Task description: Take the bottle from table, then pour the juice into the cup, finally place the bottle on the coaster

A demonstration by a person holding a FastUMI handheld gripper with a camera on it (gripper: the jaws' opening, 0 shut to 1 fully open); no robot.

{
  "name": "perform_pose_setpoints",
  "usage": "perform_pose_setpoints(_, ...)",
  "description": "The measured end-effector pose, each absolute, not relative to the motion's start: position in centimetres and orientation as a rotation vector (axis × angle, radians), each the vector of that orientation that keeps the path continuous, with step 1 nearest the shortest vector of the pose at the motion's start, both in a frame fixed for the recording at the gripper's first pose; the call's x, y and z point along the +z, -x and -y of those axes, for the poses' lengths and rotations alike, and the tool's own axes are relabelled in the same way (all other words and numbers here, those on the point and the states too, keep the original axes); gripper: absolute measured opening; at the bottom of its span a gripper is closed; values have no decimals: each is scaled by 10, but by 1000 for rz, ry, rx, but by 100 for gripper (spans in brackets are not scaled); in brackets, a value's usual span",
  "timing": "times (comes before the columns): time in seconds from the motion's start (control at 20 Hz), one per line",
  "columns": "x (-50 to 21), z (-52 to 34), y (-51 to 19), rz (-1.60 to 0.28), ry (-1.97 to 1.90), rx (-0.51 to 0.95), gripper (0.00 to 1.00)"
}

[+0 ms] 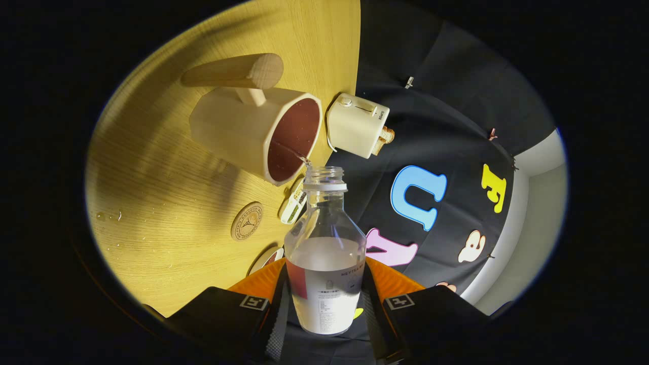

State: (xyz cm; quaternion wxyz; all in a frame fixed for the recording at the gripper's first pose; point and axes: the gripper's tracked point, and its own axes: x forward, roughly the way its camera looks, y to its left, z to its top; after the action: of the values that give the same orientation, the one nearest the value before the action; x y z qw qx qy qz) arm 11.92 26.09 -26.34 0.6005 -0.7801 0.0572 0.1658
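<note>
— Where is the bottle?

— The clear bottle (325, 253) sits between the two fingers of the claw (325, 304), which pinches it on both sides at its lower body. Its cap is off and the open neck points away from the fingers, toward the cup. A pale liquid fills the lower part of the bottle, and a label wraps that same part.

— And the cup?

— The cream cup (253, 132) stands on the bench (152, 192) just beyond the bottle's mouth. It has a dark reddish inside and a wooden handle (238, 71) sticking out from its side. The view is rolled, so the cup appears on its side with its opening facing the bottle. A thin trickle runs from the bottle's lip to the cup's rim; the mouth is just beside the rim, almost touching it.

— The coaster?

— A round wooden coaster (247, 221) with a stamped mark lies flat on the bench, near the cup and well short of the bottle's neck. Nothing stands on it.

— Anything else around?

— A small cream toaster (357, 124) with a slice poking out sits just beside the cup, at the bench's edge. A few droplets (109, 216) glisten on the wood, well apart from the coaster. A small white and green object (293, 205) lies between the coaster and the bottle; I cannot tell what it is.
</note>
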Motion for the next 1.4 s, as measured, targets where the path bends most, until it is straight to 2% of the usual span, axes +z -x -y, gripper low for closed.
perform_pose_setpoints(1.05,-247,-281,-133,72,2012,453,68)
perform_pose_setpoints(1.4,-238,-296,-134,219,2112,477,68)
